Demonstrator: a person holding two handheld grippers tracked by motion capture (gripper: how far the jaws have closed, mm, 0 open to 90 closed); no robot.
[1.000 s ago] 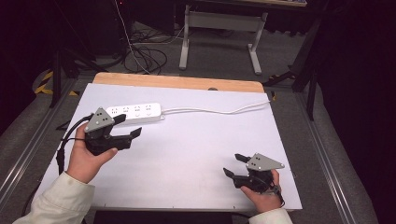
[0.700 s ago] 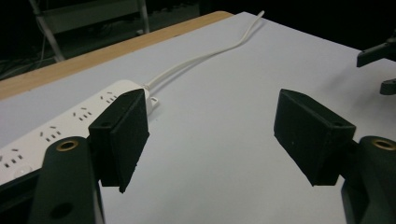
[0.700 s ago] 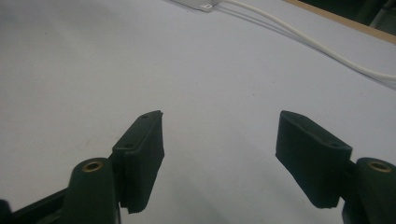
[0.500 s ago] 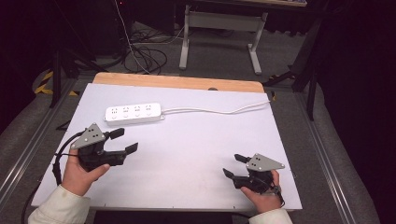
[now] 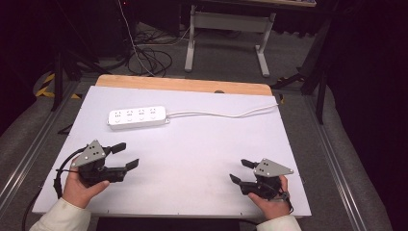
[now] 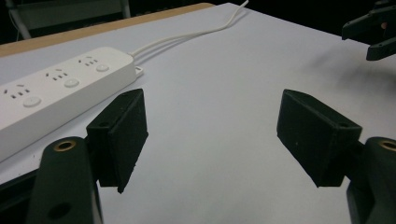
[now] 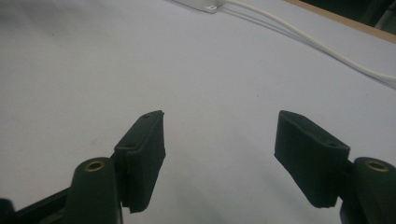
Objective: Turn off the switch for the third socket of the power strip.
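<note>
While both sets of tongs are hovering low over the white table (image 5: 192, 159) by its near edge, the left gripper (image 5: 124, 156) is sitting released and empty toward the near left corner, and the right gripper (image 5: 240, 171) is gaping likewise toward the near right corner. Farther back, a white power strip (image 5: 137, 117) is lying flat left of centre, toward the far edge, its white cord (image 5: 226, 114) trailing off to the far right corner.

My left gripper (image 5: 121, 156) sits at the near left of the table (image 5: 202, 149), my right gripper (image 5: 242, 171) at the near right, well apart, both with jaws spread. The power strip (image 5: 137, 117) lies behind the left gripper, toward the far left. Its cable (image 5: 226, 114) runs right to the table's far right edge.
</note>
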